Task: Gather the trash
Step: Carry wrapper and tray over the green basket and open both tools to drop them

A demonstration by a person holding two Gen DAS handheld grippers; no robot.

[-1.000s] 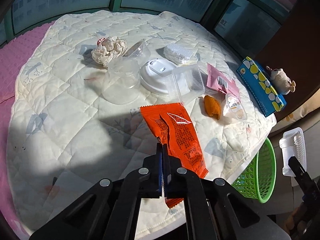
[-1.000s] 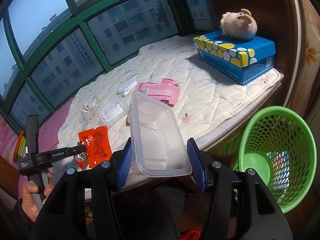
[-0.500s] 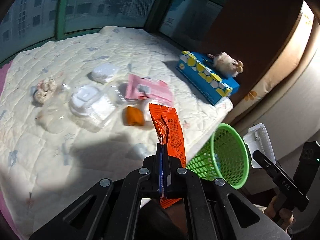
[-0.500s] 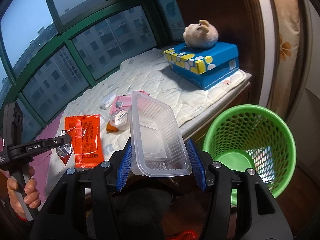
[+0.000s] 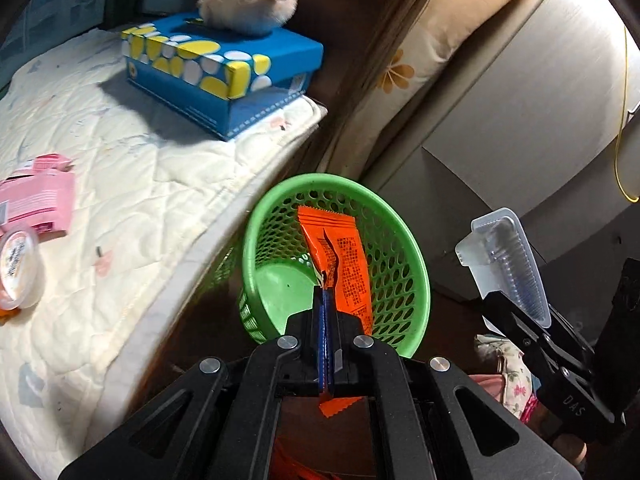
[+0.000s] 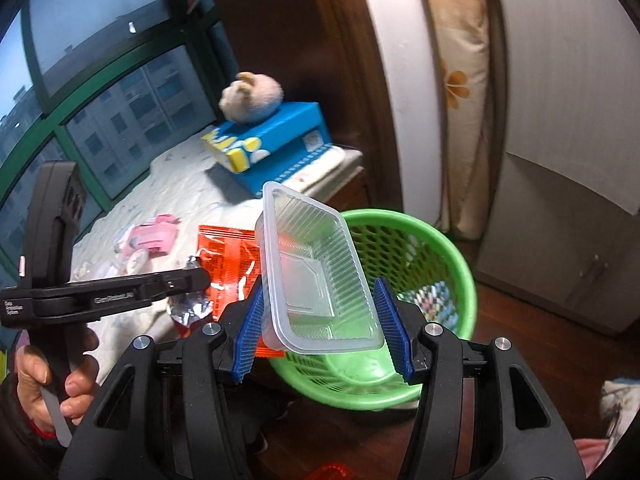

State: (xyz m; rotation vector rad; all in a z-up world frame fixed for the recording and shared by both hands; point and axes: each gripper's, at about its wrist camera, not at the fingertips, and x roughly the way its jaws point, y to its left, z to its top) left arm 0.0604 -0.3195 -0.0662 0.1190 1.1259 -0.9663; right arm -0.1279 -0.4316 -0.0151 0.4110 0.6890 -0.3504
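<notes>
My left gripper (image 5: 326,312) is shut on an orange snack wrapper (image 5: 340,260) and holds it over the mouth of the green plastic basket (image 5: 400,248). My right gripper (image 6: 322,320) is shut on a clear plastic tray (image 6: 316,268) and holds it just above the basket's near rim (image 6: 448,248). The tray also shows at the right of the left wrist view (image 5: 512,256). The wrapper also shows in the right wrist view (image 6: 228,256), left of the tray.
A quilted white mat (image 5: 120,184) covers the window ledge left of the basket. On it lie a pink packet (image 5: 36,196), a small round lidded cup (image 5: 16,268) and a blue spotted tissue box (image 5: 224,68) with a plush toy (image 5: 248,0). A cabinet (image 5: 520,120) stands behind the basket.
Both grippers have swung right, away from the mat. The orange wrapper has moved from the mat's edge to over the basket. The tray has come closer to the basket's rim.
</notes>
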